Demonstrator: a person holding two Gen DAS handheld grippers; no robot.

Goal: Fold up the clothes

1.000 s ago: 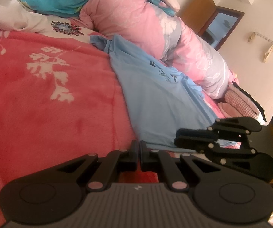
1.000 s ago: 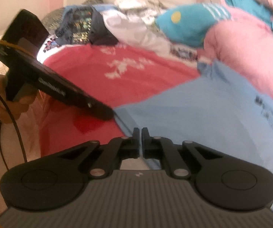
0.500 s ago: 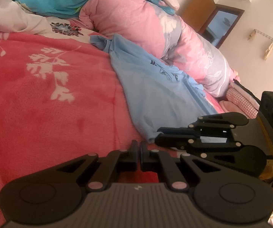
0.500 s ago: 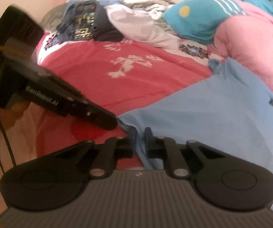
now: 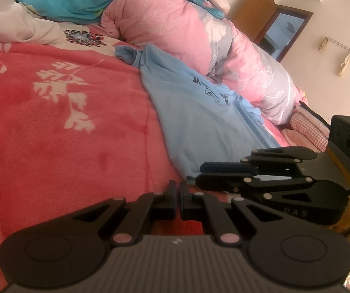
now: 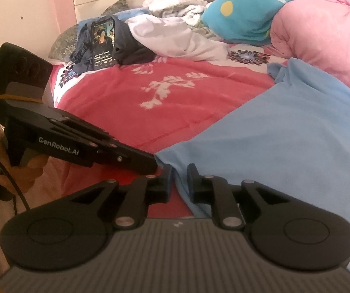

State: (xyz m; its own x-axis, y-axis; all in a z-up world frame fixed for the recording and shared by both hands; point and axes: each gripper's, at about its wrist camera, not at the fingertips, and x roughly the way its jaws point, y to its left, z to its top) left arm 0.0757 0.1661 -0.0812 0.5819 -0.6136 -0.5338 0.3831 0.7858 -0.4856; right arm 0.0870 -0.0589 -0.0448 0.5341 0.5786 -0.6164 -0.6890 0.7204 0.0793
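Observation:
A light blue T-shirt (image 5: 199,122) (image 6: 284,131) lies spread on the red flowered blanket (image 5: 53,122), its far side against the pink quilt. My left gripper (image 5: 177,200) (image 6: 154,164) is shut, with its tips right at the shirt's near corner. I cannot tell whether fabric is pinched there. Just to its right, my right gripper (image 6: 179,180) (image 5: 196,173) has its jaws opening. The shirt's hem lies in the gap between them, and the pads are not pressing on it.
A rolled pink quilt (image 5: 199,36) and a teal pillow (image 6: 243,17) bound the bed's far side. White and dark clothes (image 6: 170,39) are piled at the headboard, with a lit phone (image 6: 103,42) propped among them. A hand (image 6: 28,171) holds the left gripper.
The right gripper slid left along the hem to the shirt's corner beside the left gripper, rolled slightly, and its jaws parted. The left gripper stayed put and shut.

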